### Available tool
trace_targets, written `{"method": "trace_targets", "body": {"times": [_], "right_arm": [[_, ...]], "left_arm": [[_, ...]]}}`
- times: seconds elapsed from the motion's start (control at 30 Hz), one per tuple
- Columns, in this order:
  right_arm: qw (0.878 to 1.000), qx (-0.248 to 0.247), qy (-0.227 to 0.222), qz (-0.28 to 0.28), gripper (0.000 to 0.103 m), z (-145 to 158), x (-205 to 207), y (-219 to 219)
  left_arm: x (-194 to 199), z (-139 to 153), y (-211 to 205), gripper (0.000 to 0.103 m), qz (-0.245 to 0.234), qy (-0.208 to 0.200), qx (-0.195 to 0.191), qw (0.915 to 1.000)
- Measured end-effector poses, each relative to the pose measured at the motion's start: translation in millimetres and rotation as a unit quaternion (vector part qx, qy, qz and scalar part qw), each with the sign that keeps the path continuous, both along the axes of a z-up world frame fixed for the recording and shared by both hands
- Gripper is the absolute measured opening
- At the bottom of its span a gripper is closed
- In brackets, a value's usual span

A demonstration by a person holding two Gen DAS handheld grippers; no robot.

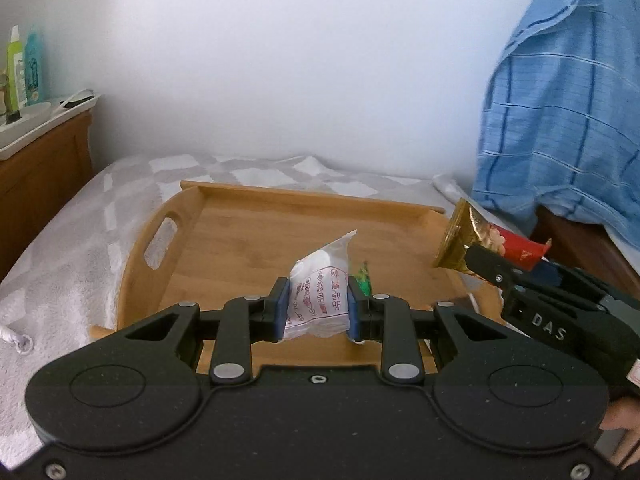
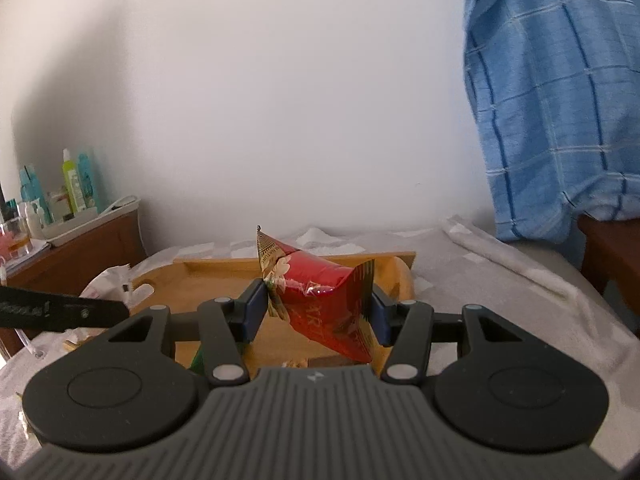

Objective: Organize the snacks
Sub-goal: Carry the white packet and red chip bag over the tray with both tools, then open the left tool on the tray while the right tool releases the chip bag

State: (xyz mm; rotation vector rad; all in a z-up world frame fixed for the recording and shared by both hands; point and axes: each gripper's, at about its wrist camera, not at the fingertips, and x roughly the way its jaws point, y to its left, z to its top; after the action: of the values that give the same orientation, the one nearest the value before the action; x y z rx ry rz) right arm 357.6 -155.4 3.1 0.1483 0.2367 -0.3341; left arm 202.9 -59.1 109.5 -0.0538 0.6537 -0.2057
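A: Largest first. What lies under my two grippers?

B: A bed covered by a grey-and-white checked blanket (image 1: 80,216), which serves as the work surface. A blue striped cloth (image 2: 560,100) hangs at the right, and a wooden side cabinet carrying a white tray of bottles (image 1: 24,80) stands at the left. Neither appears to belong to the task.

A: And the bamboo tray (image 1: 248,240)?

B: It sits on the blanket ahead of me, with a raised rim and a cut-out handle. I judge it to be the collecting place for the snacks. Its floor beyond my fingers is bare, and a few small items show at its near edge, too hidden to name.

A: My right gripper (image 2: 318,308)?

B: Clamped at a middling width on a red-and-gold snack packet (image 2: 320,300), pads pressing its two ends. The packet is held tilted, in the air above the tray.

A: My left gripper (image 1: 318,308)?

B: Closed narrow on a white sachet with red print (image 1: 320,296), upright between the blue pads and over the tray's near half. A green wrapper (image 1: 365,278) peeks out just behind the right pad; I cannot tell whether it is gripped too.
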Motion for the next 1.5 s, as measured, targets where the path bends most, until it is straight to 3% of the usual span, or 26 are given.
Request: {"method": "trace_targets", "body": {"times": [0.6, 1.0, 1.27, 1.5], "right_arm": [[0.998, -0.018, 0.049, 0.017, 0.057, -19, 34, -12], [0.995, -0.002, 0.077, 0.057, 0.058, -23, 48, -16], [0.995, 0.010, 0.087, 0.054, 0.059, -23, 51, -24], [0.994, 0.040, 0.081, 0.055, 0.079, -22, 50, -34]], "left_arm": [[45, -45, -12, 0.027, 0.028, 0.035, 0.030, 0.9986], [53, -56, -22, 0.027, 0.023, 0.047, 0.042, 0.9978], [54, -60, -33, 0.027, 0.011, 0.056, 0.056, 0.9968], [53, -59, -41, 0.030, 0.010, 0.055, 0.067, 0.9962]]}}
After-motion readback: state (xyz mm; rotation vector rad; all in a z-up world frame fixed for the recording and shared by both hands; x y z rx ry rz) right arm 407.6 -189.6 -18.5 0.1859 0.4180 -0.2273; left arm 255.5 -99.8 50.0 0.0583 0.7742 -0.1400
